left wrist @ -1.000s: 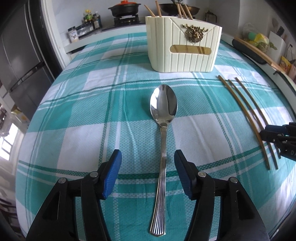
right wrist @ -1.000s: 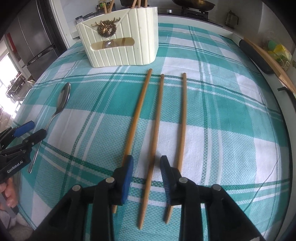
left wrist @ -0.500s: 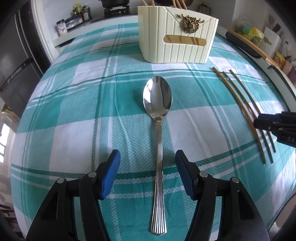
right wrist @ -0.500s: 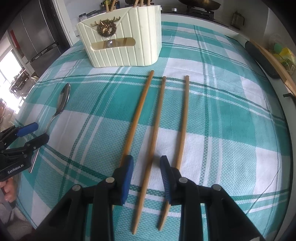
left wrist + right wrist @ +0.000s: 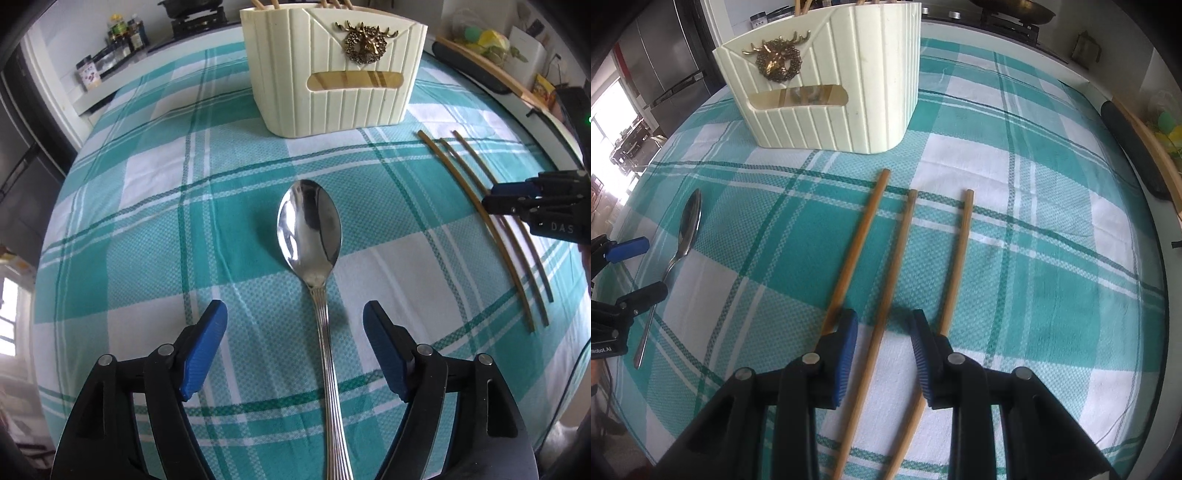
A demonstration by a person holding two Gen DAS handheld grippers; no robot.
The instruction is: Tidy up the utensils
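checked tablecloth [image 5: 147,229] covers the table. cream utensil holder [image 5: 332,85] stands at the far end, some chopsticks already poking out the top. looks partly done: spoon [image 5: 314,258] lies flat in the middle, three chopsticks [image 5: 897,266] lie side by side to its right, none lifted. left gripper [image 5: 295,339] jaws wide apart, straddling the spoon handle, no contact. right gripper [image 5: 884,350] jaws apart around the middle chopstick, not clamped. left to do: grab each, drop into holder.
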